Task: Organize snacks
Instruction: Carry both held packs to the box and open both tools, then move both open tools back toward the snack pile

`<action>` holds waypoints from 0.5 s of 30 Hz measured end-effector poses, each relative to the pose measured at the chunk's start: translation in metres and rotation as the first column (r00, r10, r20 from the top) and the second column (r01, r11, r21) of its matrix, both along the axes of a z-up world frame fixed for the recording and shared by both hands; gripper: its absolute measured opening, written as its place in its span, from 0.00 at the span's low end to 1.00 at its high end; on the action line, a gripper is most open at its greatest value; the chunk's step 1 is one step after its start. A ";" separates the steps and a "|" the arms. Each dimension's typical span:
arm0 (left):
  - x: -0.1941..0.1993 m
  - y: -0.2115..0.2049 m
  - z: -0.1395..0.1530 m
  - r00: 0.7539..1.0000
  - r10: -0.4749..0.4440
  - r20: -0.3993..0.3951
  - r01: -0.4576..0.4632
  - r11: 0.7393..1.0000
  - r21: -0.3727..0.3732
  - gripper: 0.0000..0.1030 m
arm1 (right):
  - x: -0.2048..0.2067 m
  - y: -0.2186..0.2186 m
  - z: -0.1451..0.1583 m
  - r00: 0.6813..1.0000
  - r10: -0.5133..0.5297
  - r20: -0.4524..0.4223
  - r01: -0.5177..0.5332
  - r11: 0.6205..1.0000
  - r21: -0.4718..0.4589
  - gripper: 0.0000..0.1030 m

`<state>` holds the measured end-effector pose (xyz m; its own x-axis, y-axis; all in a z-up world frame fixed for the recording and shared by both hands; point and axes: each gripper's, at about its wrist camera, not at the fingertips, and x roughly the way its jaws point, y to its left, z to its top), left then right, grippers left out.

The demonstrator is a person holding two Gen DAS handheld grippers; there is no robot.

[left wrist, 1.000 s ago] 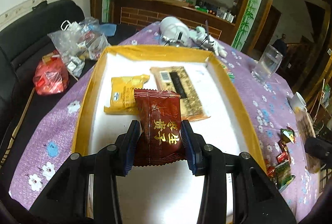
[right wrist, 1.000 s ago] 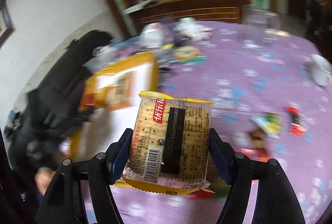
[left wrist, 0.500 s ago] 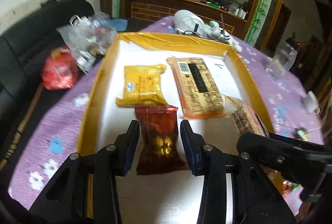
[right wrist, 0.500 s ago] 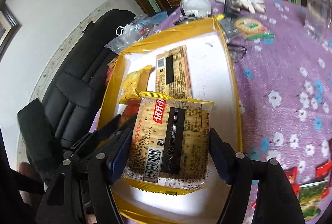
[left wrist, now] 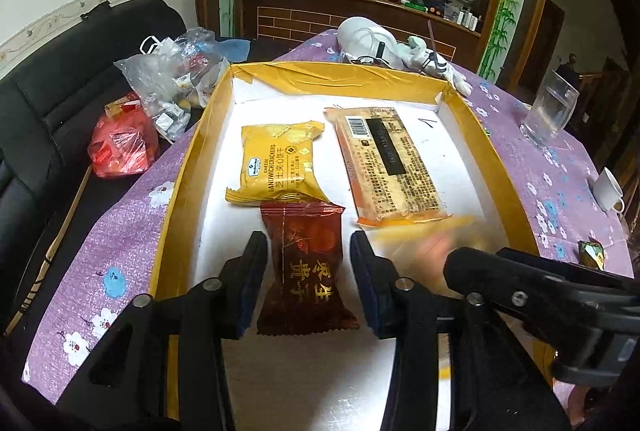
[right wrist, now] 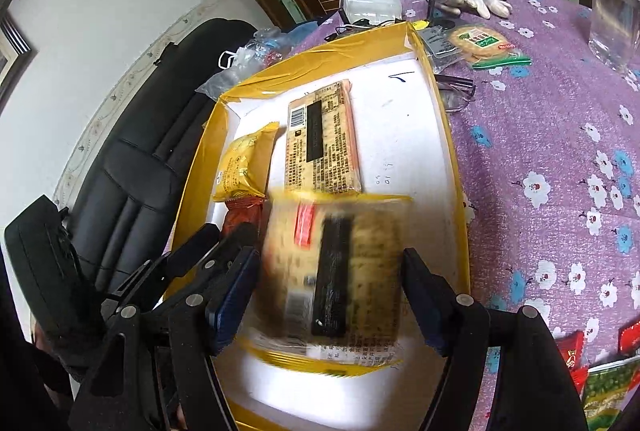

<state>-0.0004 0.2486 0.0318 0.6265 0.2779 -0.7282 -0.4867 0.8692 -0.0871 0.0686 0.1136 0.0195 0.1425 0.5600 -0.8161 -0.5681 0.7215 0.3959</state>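
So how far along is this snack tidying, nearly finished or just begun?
Partly done. Two packets, the yellow cheese crackers and a long cracker pack, lie in the yellow box. The left tongs have just been opening; the red snack lies between them, pads clear. The right tongs have another cracker pack between their pads over the box. Several snacks remain on the purple cloth.

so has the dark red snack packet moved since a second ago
Yes. The dark red snack packet went from overlapping both packets to lying below the yellow cracker pack, on the box floor.

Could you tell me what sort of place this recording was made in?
Probably a home living or dining room: a table under a purple floral cloth, a black sofa beside it, and a wooden cabinet along the wall.
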 end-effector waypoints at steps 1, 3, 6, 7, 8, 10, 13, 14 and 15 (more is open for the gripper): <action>-0.001 0.000 0.000 1.000 0.004 0.002 -0.004 1.000 0.000 0.46 | 0.000 0.000 0.001 1.000 0.005 -0.003 -0.005 1.000 0.008 0.71; -0.003 0.003 0.001 1.000 0.009 0.018 -0.009 1.000 -0.011 0.49 | -0.002 0.000 0.005 1.000 0.007 0.006 -0.007 1.000 0.015 0.71; -0.006 0.004 0.003 0.999 0.013 0.041 -0.012 1.000 -0.021 0.53 | -0.004 -0.001 0.010 1.000 0.009 0.027 -0.009 1.000 0.019 0.71; -0.007 0.005 0.004 0.999 0.013 0.052 -0.012 1.000 -0.025 0.55 | -0.005 -0.002 0.012 1.000 0.007 0.028 -0.007 1.000 0.026 0.71; -0.009 0.006 0.005 0.998 0.015 0.060 -0.013 1.000 -0.028 0.57 | -0.005 -0.003 0.013 1.000 0.005 0.027 -0.006 0.999 0.032 0.71; -0.011 0.006 0.008 0.996 0.013 0.084 -0.010 0.999 -0.032 0.59 | -0.005 -0.006 0.018 1.000 0.004 0.028 -0.006 0.999 0.051 0.71; -0.014 0.003 0.012 0.993 0.001 0.114 0.002 1.000 -0.030 0.61 | -0.006 -0.010 0.024 0.999 0.002 0.033 -0.004 0.998 0.069 0.71; -0.015 0.001 0.014 0.992 -0.008 0.126 0.011 1.000 -0.026 0.63 | -0.006 -0.012 0.027 0.999 -0.001 0.038 -0.002 0.997 0.078 0.71; -0.015 -0.001 0.015 0.991 -0.012 0.134 0.015 1.000 -0.023 0.64 | -0.006 -0.014 0.029 0.999 -0.004 0.041 0.001 0.997 0.083 0.71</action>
<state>-0.0153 0.2480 0.0471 0.7227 0.2519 -0.6436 -0.4572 0.8726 -0.1718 0.0622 0.0993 0.0480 0.1768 0.6249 -0.7604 -0.5833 0.6888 0.4304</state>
